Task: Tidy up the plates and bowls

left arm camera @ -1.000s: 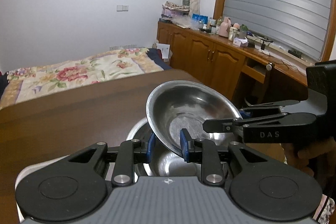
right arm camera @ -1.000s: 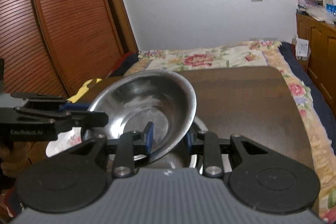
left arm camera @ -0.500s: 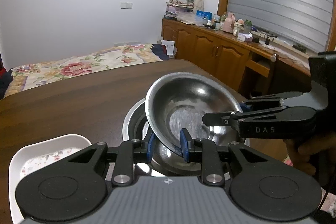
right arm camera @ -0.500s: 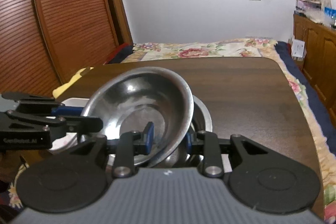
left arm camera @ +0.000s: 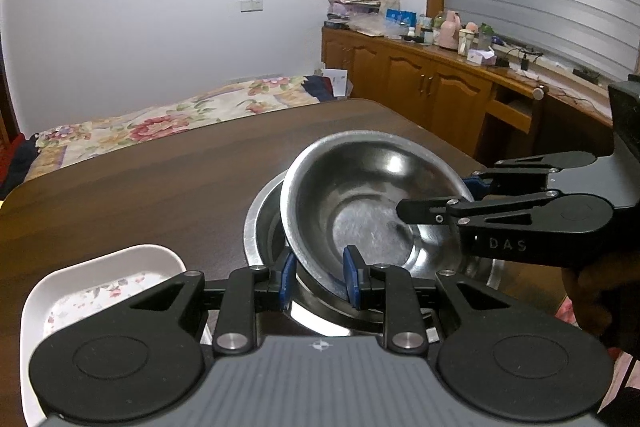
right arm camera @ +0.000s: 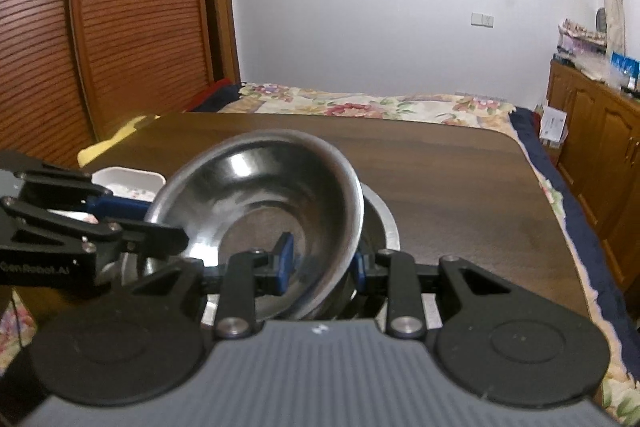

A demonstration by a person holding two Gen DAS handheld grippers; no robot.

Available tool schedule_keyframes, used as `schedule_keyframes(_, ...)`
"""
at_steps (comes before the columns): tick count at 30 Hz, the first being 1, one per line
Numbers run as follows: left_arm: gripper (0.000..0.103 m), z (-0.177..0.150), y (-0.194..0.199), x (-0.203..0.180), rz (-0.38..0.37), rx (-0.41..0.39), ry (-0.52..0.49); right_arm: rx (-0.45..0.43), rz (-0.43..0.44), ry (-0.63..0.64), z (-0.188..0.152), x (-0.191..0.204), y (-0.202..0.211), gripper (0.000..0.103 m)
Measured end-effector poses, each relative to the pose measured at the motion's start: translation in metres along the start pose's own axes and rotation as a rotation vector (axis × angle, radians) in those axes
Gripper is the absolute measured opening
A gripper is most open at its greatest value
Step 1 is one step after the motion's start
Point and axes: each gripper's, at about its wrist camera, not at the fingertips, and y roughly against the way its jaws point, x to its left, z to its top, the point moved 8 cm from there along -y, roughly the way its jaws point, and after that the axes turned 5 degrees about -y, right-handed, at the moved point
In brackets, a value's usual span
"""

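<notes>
The dark brown wooden counter [left arm camera: 160,187] carries a white rectangular floral-printed plate [left arm camera: 100,291] at its near left and, beside it, a large round stainless-steel bowl [left arm camera: 260,223]. A smaller shiny stainless-steel bowl [left arm camera: 368,195] sits tilted inside the large one, its rim raised on the far side. The left tongs [left arm camera: 318,281] are clenched on its near rim and the right tongs [right arm camera: 322,263] grasp the opposite rim.

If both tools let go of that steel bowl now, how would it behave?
The steel bowl sits tilted over the larger bowl, so it would probably drop in and rock. Its polished wall looks slippery. It seems thin, rigid and light, and unlikely to break.
</notes>
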Motion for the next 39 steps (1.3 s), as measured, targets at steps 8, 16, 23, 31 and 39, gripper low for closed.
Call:
schedule_keyframes(8, 0.027, 0.0, -0.001, 0.0, 0.014, -0.009, 0.003, -0.025, -0.016, 0.012, 0.002, -0.004, -0.001, 0.032)
schedule_keyframes(16, 0.027, -0.003, -0.001, 0.002, 0.023, -0.018, 0.013, -0.037, -0.006, -0.001, 0.003, -0.006, -0.002, 0.032)
schedule_keyframes(23, 0.027, -0.002, -0.001, 0.0, 0.028, -0.018, 0.015, -0.05, -0.001, 0.016, 0.005, -0.005, 0.001, 0.032)
schedule_keyframes(31, 0.027, -0.002, 0.0, 0.0, 0.033, -0.02, 0.019, -0.068, -0.004, 0.02, 0.01, -0.005, 0.002, 0.032)
schedule_keyframes(39, 0.049, 0.006, 0.008, 0.007, 0.08, -0.059, 0.043, -0.106, 0.001, -0.012, 0.018, -0.01, 0.014, 0.033)
